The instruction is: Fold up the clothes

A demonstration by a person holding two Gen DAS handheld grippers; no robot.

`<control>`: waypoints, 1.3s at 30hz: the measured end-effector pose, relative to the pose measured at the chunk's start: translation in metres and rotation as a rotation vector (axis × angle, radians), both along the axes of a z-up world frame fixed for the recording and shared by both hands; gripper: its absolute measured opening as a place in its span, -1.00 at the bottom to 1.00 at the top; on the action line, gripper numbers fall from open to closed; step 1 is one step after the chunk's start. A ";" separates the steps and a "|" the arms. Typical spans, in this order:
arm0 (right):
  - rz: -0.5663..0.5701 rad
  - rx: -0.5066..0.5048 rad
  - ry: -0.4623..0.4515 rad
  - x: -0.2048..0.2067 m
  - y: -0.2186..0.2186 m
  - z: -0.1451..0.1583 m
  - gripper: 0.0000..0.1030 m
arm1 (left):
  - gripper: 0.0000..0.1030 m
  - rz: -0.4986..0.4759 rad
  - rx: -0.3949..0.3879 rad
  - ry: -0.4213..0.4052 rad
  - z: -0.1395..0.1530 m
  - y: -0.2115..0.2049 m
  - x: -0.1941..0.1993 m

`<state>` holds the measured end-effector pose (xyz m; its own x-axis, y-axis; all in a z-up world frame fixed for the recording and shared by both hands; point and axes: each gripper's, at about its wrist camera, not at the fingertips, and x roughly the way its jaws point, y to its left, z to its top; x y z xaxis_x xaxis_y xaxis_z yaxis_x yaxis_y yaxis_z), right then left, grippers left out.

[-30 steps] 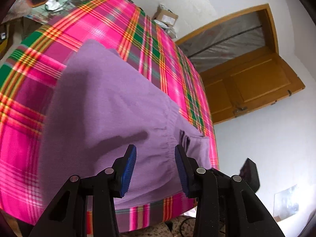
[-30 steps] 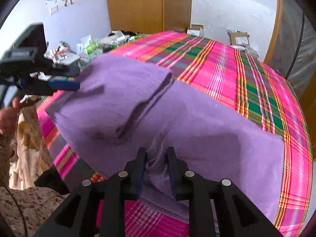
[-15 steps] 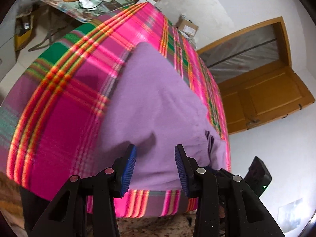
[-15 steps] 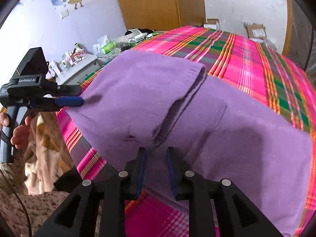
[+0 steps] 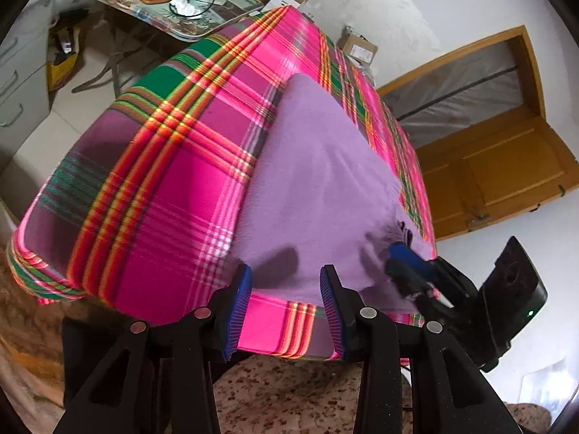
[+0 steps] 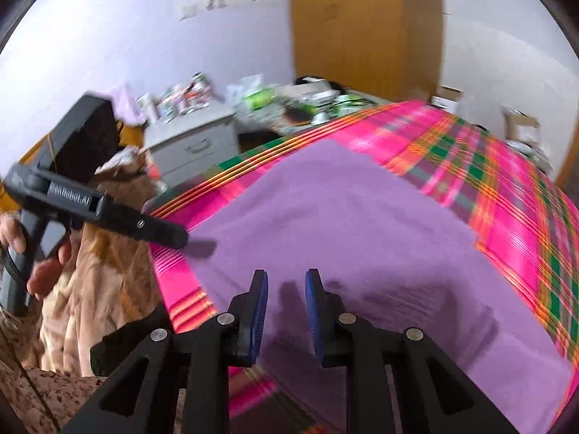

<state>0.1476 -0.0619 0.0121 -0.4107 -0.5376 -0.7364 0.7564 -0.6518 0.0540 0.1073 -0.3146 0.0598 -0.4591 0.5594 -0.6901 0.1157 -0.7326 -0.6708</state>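
A purple garment (image 5: 318, 181) lies folded flat on the pink plaid bed cover (image 5: 163, 181); it also shows in the right wrist view (image 6: 362, 238). My left gripper (image 5: 286, 282) is open and empty at the garment's near left corner, by the bed's front edge. My right gripper (image 6: 286, 289) is open and empty just above the garment's near edge. The right gripper also shows in the left wrist view (image 5: 409, 264), over the garment's near right corner. The left gripper shows in the right wrist view (image 6: 170, 235) at the garment's left corner.
A cluttered glass table (image 5: 173, 3) and a grey drawer unit (image 6: 195, 141) stand left of the bed. Cardboard boxes (image 5: 358, 50) lie on the floor beyond it. A wooden door (image 5: 499, 177) is at the right. Speckled floor (image 5: 289, 390) lies below the bed's front edge.
The right gripper has opened and let go of the garment, which now lies flat. The left gripper has drawn back to the garment's near left corner, still open.
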 end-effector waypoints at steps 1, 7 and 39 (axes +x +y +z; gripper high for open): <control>0.035 0.008 0.005 0.002 -0.009 -0.003 -0.58 | -0.21 0.012 -0.008 -0.008 -0.001 -0.003 0.001; 0.195 0.002 0.047 0.017 -0.048 -0.012 -0.24 | -0.20 0.086 0.027 0.008 -0.002 -0.026 -0.001; 0.161 0.049 0.122 0.024 -0.086 -0.033 -0.80 | -0.18 -0.107 0.130 -0.047 -0.016 -0.003 -0.145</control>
<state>0.1719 -0.1478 -0.0213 -0.4105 -0.5680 -0.7134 0.8498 -0.5220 -0.0733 -0.0374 -0.3174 0.0439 -0.3607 0.6893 -0.6283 0.0751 -0.6500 -0.7562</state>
